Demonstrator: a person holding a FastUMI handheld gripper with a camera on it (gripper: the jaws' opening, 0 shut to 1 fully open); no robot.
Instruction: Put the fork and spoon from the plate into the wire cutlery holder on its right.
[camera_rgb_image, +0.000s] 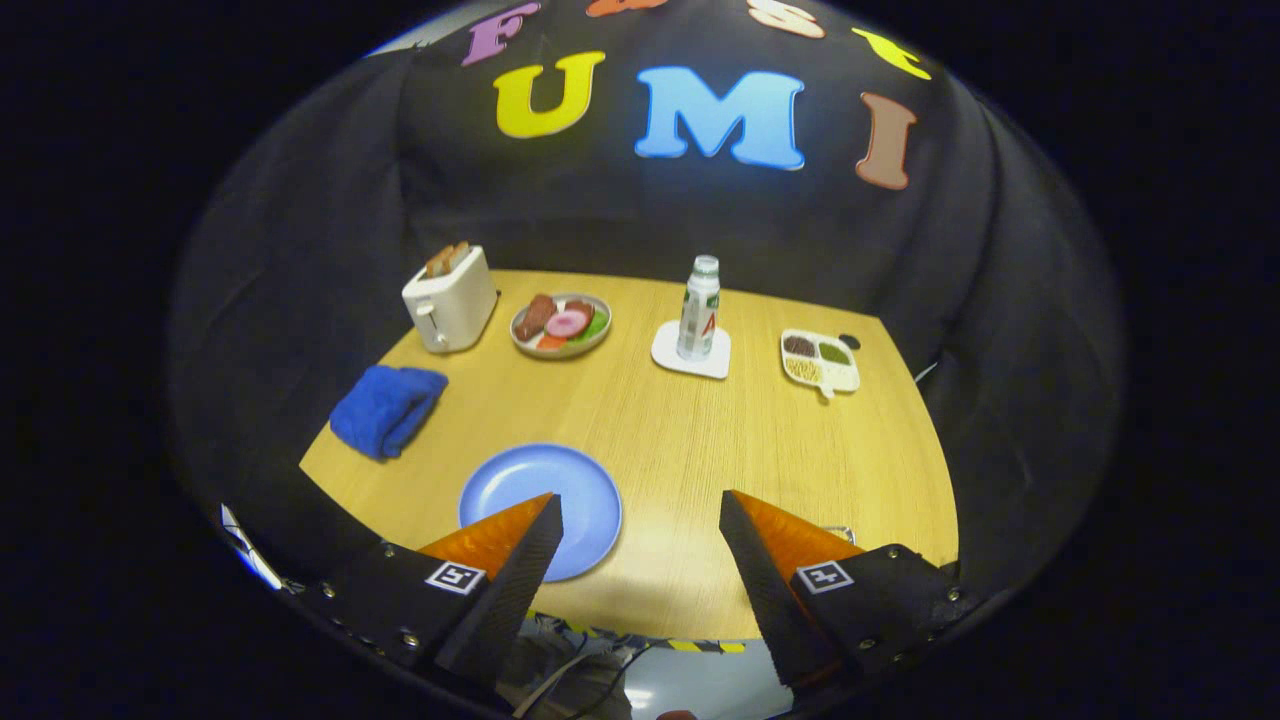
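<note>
A handheld gripper (640, 515) hovers above the near edge of a light wooden table (680, 440), its two fingers spread wide with nothing between them. A round blue plate (545, 490) lies just under and ahead of the left finger, its visible surface bare, while a small bit of metal wire (840, 531), too hidden to identify, peeks out beside the right finger. Farther back sit a folded blue cloth (388, 408), a white toaster (450, 298), a plate of food (561, 324), a bottle (699, 308) standing on a white coaster (691, 355), and a divided tray (820, 361) of grains.
</note>
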